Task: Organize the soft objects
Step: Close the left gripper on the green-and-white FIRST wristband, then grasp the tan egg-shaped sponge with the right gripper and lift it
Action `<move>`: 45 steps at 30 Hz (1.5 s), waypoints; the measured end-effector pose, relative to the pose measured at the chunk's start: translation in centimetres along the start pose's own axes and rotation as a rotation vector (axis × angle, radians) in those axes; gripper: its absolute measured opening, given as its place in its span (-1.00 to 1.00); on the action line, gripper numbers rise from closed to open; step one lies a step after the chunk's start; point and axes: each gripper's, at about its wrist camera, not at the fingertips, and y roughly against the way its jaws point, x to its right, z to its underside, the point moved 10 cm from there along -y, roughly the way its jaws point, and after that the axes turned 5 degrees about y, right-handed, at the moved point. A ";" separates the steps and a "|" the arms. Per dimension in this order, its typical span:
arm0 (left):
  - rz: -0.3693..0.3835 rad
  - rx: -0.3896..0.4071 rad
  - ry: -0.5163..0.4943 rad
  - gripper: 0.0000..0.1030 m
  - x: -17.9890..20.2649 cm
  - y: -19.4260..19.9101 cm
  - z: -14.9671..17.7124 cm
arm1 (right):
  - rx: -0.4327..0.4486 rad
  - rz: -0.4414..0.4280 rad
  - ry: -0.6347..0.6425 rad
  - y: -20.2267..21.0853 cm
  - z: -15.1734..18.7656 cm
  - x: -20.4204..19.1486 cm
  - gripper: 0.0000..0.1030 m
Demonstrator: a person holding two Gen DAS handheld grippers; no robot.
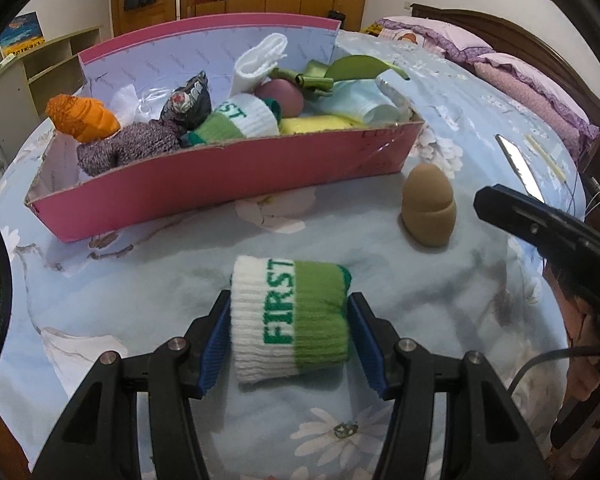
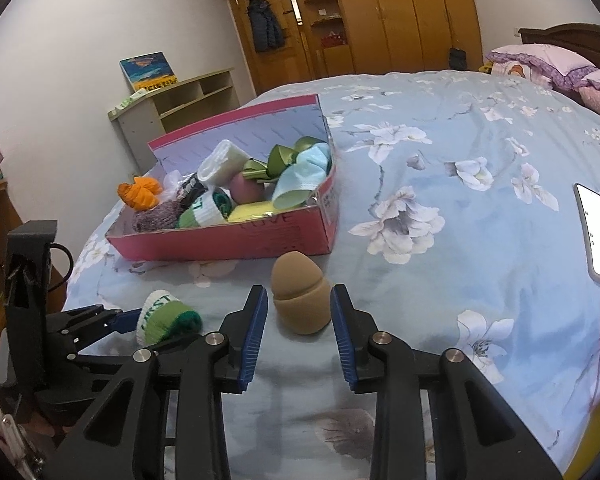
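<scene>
I am holding my left gripper (image 1: 289, 334) low over the bed (image 1: 148, 280), and its blue fingers (image 1: 216, 344) are pressing on both ends of the rolled sock (image 1: 290, 320), white and green with "FIRST" knitted across it. The sock is lying on the bedspread in front of the pink box (image 1: 220, 176), well apart from it. In the right view the same sock (image 2: 166, 316) is showing between the left fingers, to the left of my right gripper (image 2: 299, 336).

My right fingers (image 2: 254, 332) are standing wide, one on each side of the tan sponge (image 2: 300, 296), with a gap on either side, so they are not touching it. The sponge is standing upright on the bed near the front right corner of the box (image 2: 228, 240).

Inside the box I am seeing a second sock (image 1: 240, 118) of the same kind, an orange bundle (image 1: 82, 118) at the left end, a purple knitted piece (image 1: 128, 146), a white roll (image 1: 260, 62), a green ribbon (image 1: 320, 76) and a yellow piece (image 1: 316, 124) against the front wall.

A lit phone (image 2: 598, 232) is lying on the bed far right of the box, with a cable at its near end.
</scene>
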 end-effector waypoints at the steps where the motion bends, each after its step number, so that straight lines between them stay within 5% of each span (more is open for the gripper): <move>1: -0.002 0.003 -0.004 0.16 0.0 -0.1 0.0 | -0.003 0.001 -0.001 -0.2 0.1 0.1 -0.34; 16: -0.011 0.012 -0.003 0.22 0.2 -1.2 0.3 | -0.049 0.000 0.017 -3.4 0.7 0.2 -0.32; 21: 0.015 0.008 -0.011 0.44 0.6 -1.3 0.6 | -0.054 -0.013 0.029 -3.8 0.8 -0.3 -0.29; 28: 0.005 0.003 -0.039 0.46 1.3 -1.4 0.6 | -0.065 -0.039 0.032 -4.4 1.0 -0.7 -0.29; 31: 0.008 0.006 -0.027 0.41 1.1 -1.1 0.5 | -0.072 -0.044 0.035 -4.5 1.1 -0.9 -0.29; 36: -0.016 0.021 -0.035 0.01 0.6 -0.4 0.5 | -0.075 -0.049 0.034 -4.6 1.1 -0.9 -0.29; 45: -0.005 0.030 -0.028 -0.06 0.1 0.6 0.7 | -0.086 -0.030 0.052 -5.0 1.3 -1.2 -0.28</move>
